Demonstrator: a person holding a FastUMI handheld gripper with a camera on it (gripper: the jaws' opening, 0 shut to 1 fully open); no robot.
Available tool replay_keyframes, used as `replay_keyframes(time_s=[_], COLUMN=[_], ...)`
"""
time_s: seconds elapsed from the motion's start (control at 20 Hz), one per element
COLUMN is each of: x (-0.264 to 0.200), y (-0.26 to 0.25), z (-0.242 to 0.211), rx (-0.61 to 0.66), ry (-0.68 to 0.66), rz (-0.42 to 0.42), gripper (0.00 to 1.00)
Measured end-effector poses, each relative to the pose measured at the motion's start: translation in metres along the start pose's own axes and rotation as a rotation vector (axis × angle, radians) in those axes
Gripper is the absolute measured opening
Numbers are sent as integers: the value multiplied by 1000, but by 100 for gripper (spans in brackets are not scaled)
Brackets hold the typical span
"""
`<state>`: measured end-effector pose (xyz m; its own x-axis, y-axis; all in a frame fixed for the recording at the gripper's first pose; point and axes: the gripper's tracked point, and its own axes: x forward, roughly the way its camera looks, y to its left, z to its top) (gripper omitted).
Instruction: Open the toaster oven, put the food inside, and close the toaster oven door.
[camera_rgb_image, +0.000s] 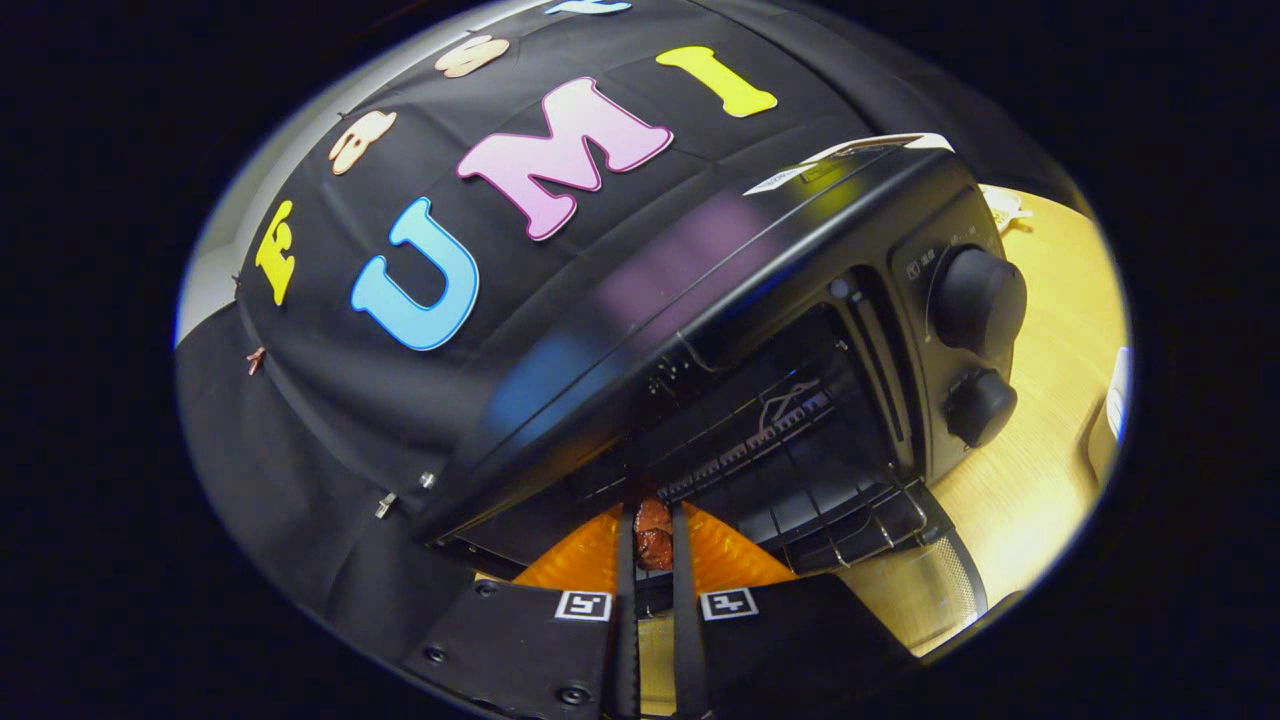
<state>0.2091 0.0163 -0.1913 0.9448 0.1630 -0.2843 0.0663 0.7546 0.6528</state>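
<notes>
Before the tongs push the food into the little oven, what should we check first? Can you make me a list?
1. Oven door open: ok, it hangs down in front.
2. Food held tight: ok, both fingers of the tongs press on it.
3. Food lined up with the oven opening: ok, it sits just at the mouth.
4. Rack free of other things: cannot tell, the inside is dark.
5. Oven switched off: cannot tell from the knobs.
</notes>
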Motion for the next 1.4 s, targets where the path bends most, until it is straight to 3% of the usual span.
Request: replay_keyframes(time_s=[0.1,0.15,0.35,0.75,0.9,1.0,1.4], x=[-1,-3,-23,-80,-109,-125,-154], y=[-3,-5,-11,-10,-30,-31,-13], z=[6,6,-2,-24,-39,-53,-108], rx=[-29,-42,-173,-478,-588,-612,-765], ry=[-18,-12,30,160,254,311,425], rz=[-15,-19,-36,-54,-166,-196,-183], gripper=[23,42,98,98,98,99,99])
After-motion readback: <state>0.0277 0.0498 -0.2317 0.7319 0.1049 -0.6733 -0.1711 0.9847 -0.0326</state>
